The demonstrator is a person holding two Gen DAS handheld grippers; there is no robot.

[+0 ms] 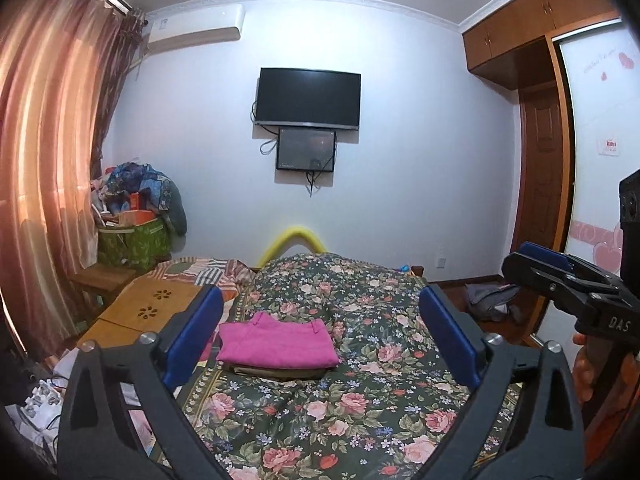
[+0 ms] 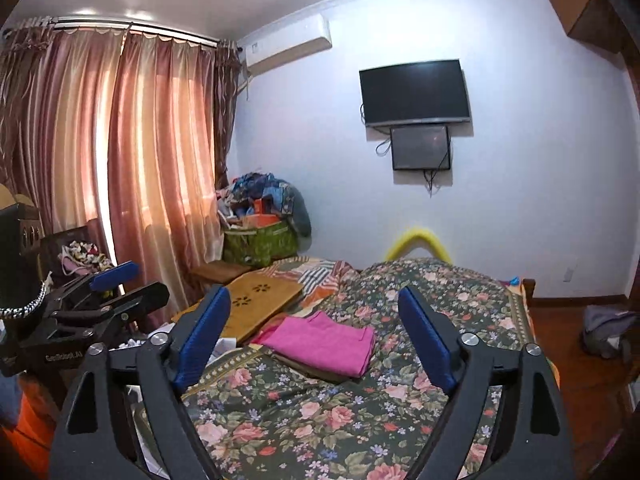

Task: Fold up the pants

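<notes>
i judge the task to be at or near completion: the pink pants [image 1: 278,344] lie as a compact rectangular bundle on the floral bedspread [image 1: 360,400], and neither tool is in contact with them. the left gripper [image 1: 320,336] is held above the bed with its jaws spread wide and nothing between them; the bundle appears in the gap only because it lies further ahead. the right gripper [image 2: 314,332] is in the same condition, jaws spread, empty, held well clear of the cloth. i see no unfolded garment on the bed, so what remains, if anything, is a minor squaring of edges or withdrawal of both tools. the pink pants rest on top of an olive-brown folded garment [image 1: 276,372], whose edge shows beneath the near side, forming a small stack. in the right wrist view the layered fold edges of the bundle face right and look stacked evenly. the top surface is flat with slight creases; the far edge shows a small notch, probably the waistband. the stack sits toward the left side of the bed, near a wooden board [image 1: 148,308]
</notes>
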